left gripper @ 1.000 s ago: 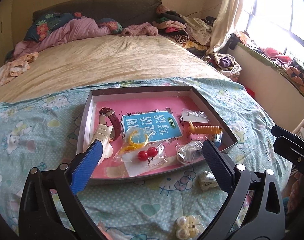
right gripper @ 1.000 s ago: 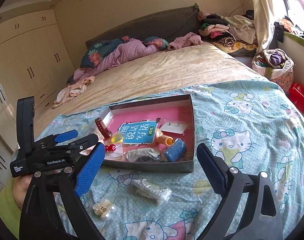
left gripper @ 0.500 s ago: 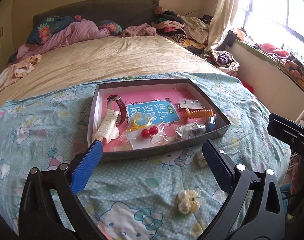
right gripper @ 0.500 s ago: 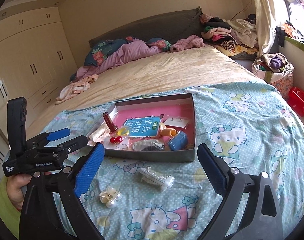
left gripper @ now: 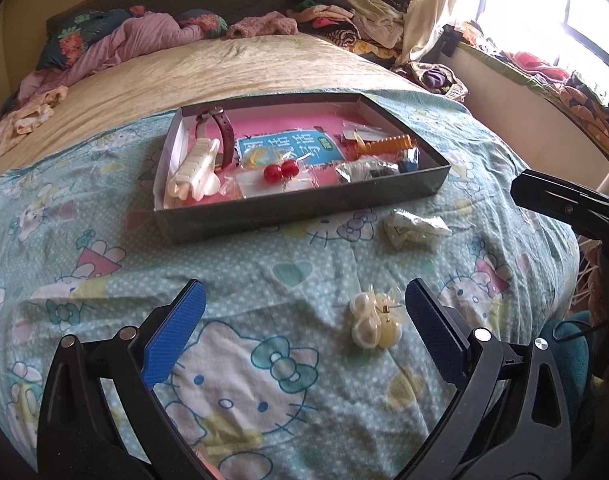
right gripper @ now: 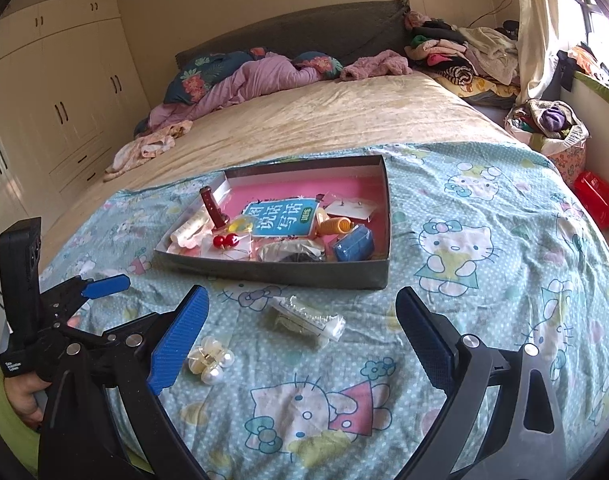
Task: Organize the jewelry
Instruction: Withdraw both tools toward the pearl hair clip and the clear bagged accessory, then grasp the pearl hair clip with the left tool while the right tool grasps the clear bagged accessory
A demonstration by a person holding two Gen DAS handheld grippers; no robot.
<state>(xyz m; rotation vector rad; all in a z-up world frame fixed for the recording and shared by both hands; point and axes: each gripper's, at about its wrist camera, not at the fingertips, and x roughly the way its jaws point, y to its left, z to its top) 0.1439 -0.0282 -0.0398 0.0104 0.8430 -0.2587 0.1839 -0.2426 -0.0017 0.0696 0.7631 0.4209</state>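
Lying on a cartoon-cat bedsheet point(left gripper: 240, 280), left wrist view: grey tray point(left gripper: 304, 212) holding white hair claw point(left gripper: 192, 172), maroon watch point(left gripper: 224, 136), red bead earrings point(left gripper: 280, 171), blue booklet point(left gripper: 292, 148), orange comb point(left gripper: 388, 145). Near right of tray, on the sheet: clear packet point(left gripper: 414, 230); nearer, pearl hair clip point(left gripper: 376, 322), just left of the right finger. Left gripper point(left gripper: 304, 334) fingers spread wide, empty.

Right wrist view: same tray point(right gripper: 288, 270) far centre, blue pouch point(right gripper: 354, 243) in its near right corner. Packet point(right gripper: 306, 320) between the fingers' span; pearl clip point(right gripper: 210, 360) beside the left finger. Right gripper point(right gripper: 302, 338) spread wide, empty. Left gripper point(right gripper: 100, 286) at left edge, jaws apart.
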